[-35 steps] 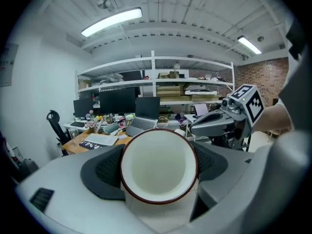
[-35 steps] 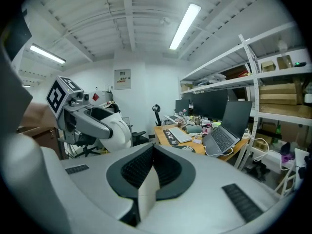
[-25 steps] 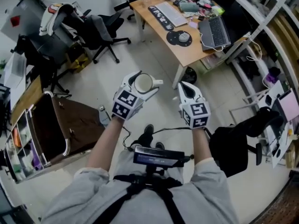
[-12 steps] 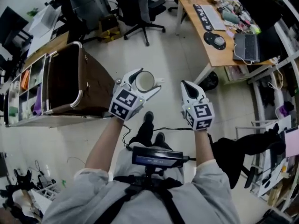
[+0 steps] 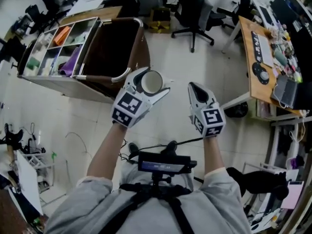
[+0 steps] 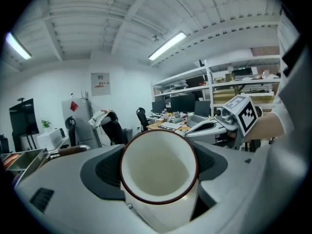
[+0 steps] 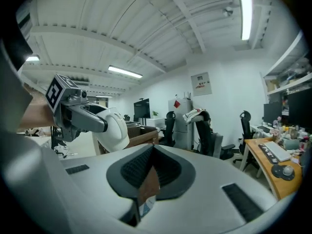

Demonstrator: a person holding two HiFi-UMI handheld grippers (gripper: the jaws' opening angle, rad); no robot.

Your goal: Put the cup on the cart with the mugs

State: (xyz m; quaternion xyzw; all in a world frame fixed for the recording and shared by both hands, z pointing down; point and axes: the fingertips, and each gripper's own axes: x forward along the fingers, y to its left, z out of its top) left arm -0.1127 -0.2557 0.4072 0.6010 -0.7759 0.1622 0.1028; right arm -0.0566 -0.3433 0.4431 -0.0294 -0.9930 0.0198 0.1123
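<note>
A: Cup, where?
B: The white cup [image 5: 150, 82], dark rim, mouth up, was in the air just right of the cart's [image 5: 109, 45] railed corner. It was over the floor, not on the cart.
A: Held by?
B: Left gripper [image 5: 147, 85]. Its jaws stood wide, with the cup's body wedged between them and the pads against its sides.
A: Other claw?
B: The right gripper [image 5: 194, 87] was farther right of the cart than the cup and apart from it. Its jaws were pressed together, nothing pinched.
A: The cart itself?
B: Brown, with a chrome rail [image 5: 123, 74] round its top edge. A divided tray [image 5: 48, 48] touched the cart's left side, with an orange item [image 5: 62, 34] and a purple item [image 5: 68, 65] in its compartments. I couldn't make out mugs.
A: Around it?
B: An office chair [image 5: 195, 11] stood just past the cart's right end. A wooden desk [image 5: 261, 77] with a keyboard [image 5: 257, 48] stood well right of the cart.
</note>
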